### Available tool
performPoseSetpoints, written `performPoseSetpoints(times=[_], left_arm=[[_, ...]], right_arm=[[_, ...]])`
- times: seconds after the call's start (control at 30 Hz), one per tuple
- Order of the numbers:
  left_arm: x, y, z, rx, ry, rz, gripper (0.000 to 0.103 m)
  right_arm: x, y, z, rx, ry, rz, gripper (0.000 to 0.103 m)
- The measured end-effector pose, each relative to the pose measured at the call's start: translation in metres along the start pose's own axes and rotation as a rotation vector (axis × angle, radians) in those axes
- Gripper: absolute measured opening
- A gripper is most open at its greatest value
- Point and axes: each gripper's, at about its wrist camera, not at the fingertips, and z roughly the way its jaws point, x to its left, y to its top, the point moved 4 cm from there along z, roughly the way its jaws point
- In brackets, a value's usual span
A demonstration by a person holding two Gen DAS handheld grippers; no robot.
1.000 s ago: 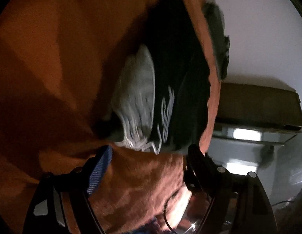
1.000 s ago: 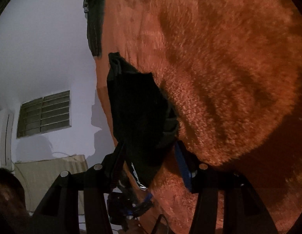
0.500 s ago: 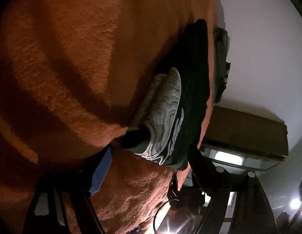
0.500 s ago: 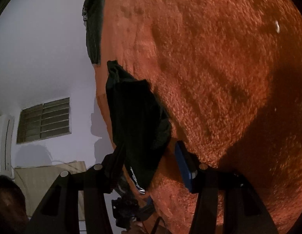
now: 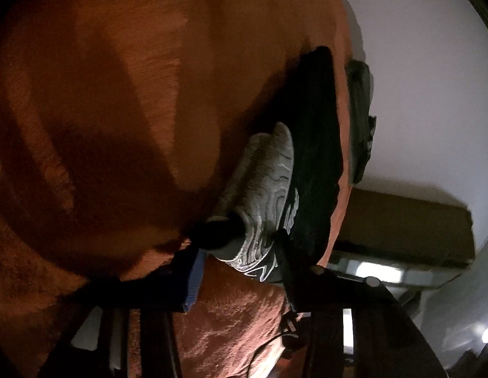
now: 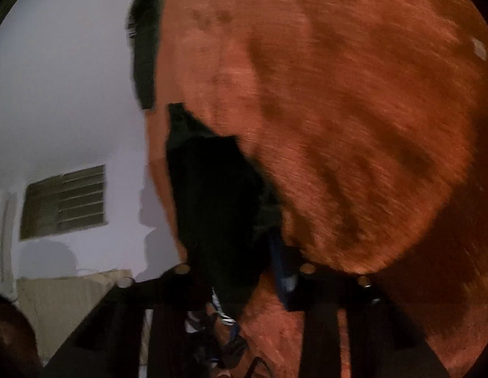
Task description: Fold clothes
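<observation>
1. The black garment lies on an orange fleece blanket, close to the blanket's edge. Its near end reaches in between both pairs of fingers. I cannot tell what is under the blanket.
2. The left gripper is closing. A grey patterned panel and a dark cuff sit bunched between the fingers, and the blue pad seems to be meeting the cloth.
3. The right gripper is closing too. The black garment fills the gap between its fingers. That view is blurred, but the cloth looks pinched.
4. I judge the garment to be light, soft and limp. It will sag and drape from any held point, so it has no stiffness to rely on.
5. The fleece looks grippy, so I expect dragging to catch and wrinkle the fabric. Lifting clear should go better.
6. The best holds, I think, are the two near corners or hem ends, one per gripper. I would pinch deep enough to catch every layer, and the bunched cuff makes a thick, secure bite.
7. White script lettering runs beside the grey panel, but it is too foreshortened to read. I see no legible brand or label.
8. A second dark garment hangs at the blanket's far edge.
</observation>
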Motion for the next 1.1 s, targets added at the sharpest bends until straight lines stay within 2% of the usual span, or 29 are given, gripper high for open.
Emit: performPoseSetpoints(times=[0.1,0.17,0.23,0.33,0.43,0.47,0.5,0.53,0.57,0.6,0.67,0.73,0.9,1.0,1.1], left_arm=[[0.003,0.0,0.001,0.012,0.003,-0.029,0.048],[0.0,0.001,0.003,0.018,-0.001,-0.035,0.054],[-0.002,0.002,0.003,0.031,0.004,-0.022,0.056],[-0.006,0.016,-0.008,0.071,0.035,0.001,0.056],[-0.012,0.038,-0.025,0.111,0.089,0.035,0.056],[-0.014,0.045,-0.031,0.125,0.107,0.047,0.056],[-0.019,0.054,-0.038,0.115,0.121,0.075,0.057],[-0.03,0.064,-0.047,0.072,0.13,0.128,0.063],[-0.041,0.074,-0.053,0.043,0.131,0.183,0.073],[-0.052,0.084,-0.052,0.044,0.121,0.235,0.076],[-0.067,0.101,-0.035,0.116,0.105,0.285,0.076],[-0.075,0.113,-0.011,0.2,0.095,0.312,0.076],[-0.084,0.113,0.036,0.373,0.161,0.399,0.076],[-0.095,0.111,0.053,0.424,0.173,0.475,0.076],[-0.086,0.112,0.056,0.442,0.17,0.441,0.076]], right_arm=[[-0.008,-0.004,0.002,-0.006,0.004,0.076,0.03],[-0.006,-0.004,0.004,-0.006,0.006,0.082,0.036],[0.001,-0.003,0.005,0.0,-0.002,0.052,0.042],[0.011,0.003,0.0,0.004,-0.064,-0.013,0.042],[0.02,0.025,-0.019,-0.019,-0.121,-0.108,0.042],[0.026,0.033,-0.021,-0.002,-0.14,-0.158,0.042],[0.032,0.041,-0.02,0.026,-0.159,-0.217,0.045],[0.041,0.049,-0.015,0.088,-0.172,-0.307,0.052],[0.049,0.056,-0.009,0.15,-0.19,-0.405,0.053],[0.057,0.063,-0.001,0.202,-0.203,-0.487,0.053],[0.068,0.077,0.014,0.295,-0.208,-0.595,0.054],[0.075,0.093,0.032,0.35,-0.195,-0.614,0.054],[0.102,0.114,0.08,0.464,-0.184,-0.675,0.054],[0.112,0.118,0.099,0.511,-0.21,-0.705,0.054],[0.12,0.117,0.113,0.549,-0.221,-0.729,0.054]])
